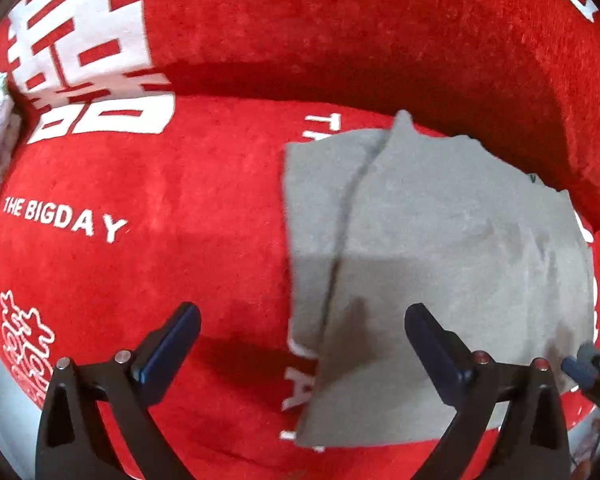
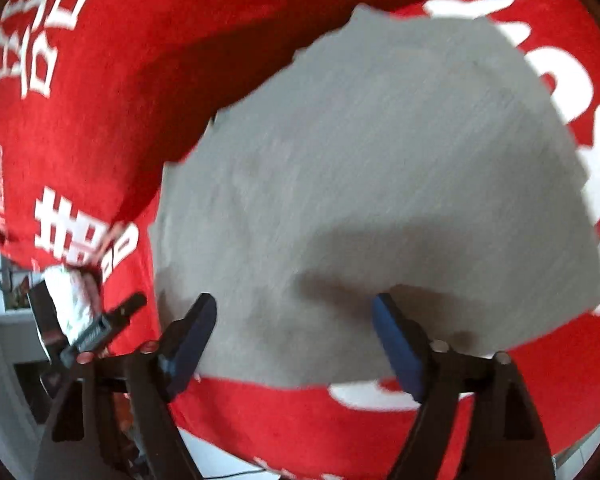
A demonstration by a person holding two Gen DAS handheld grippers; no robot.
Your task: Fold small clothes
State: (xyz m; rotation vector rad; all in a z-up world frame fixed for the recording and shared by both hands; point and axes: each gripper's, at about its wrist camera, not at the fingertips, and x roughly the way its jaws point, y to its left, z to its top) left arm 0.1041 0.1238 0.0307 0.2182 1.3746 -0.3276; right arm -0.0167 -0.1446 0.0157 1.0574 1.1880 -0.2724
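The grey cloth [image 1: 440, 264] lay flat on the red blanket [image 1: 160, 264], just to the right of the white "THE BIG DAY" lettering [image 1: 62, 220] as my left camera saw it, and close under the raised red fold [image 1: 380, 40] behind it. One layer sat over another, with a soft seam line running down near its left edge, so I judged it already folded at least once.

My left hand-held gripper [image 1: 302, 340] hung above the cloth's near left corner with its jaws wide apart and nothing between them. My right hand-held gripper [image 2: 294, 334] hovered over the near edge of the same cloth [image 2: 380, 184], jaws apart too and gripping nothing, though that view was smeared with blur. The tip of the right one also showed at the cloth's right edge in the left view.

I reckoned this piece was light, limp and thin, a knit that would sag and wrinkle instead of holding shape. It looked unlikely to slip on that fuzzy blanket, and not fragile at all. My call was to pinch at the two near corners, catching both layers together, since a grab in the middle would only bunch it up.
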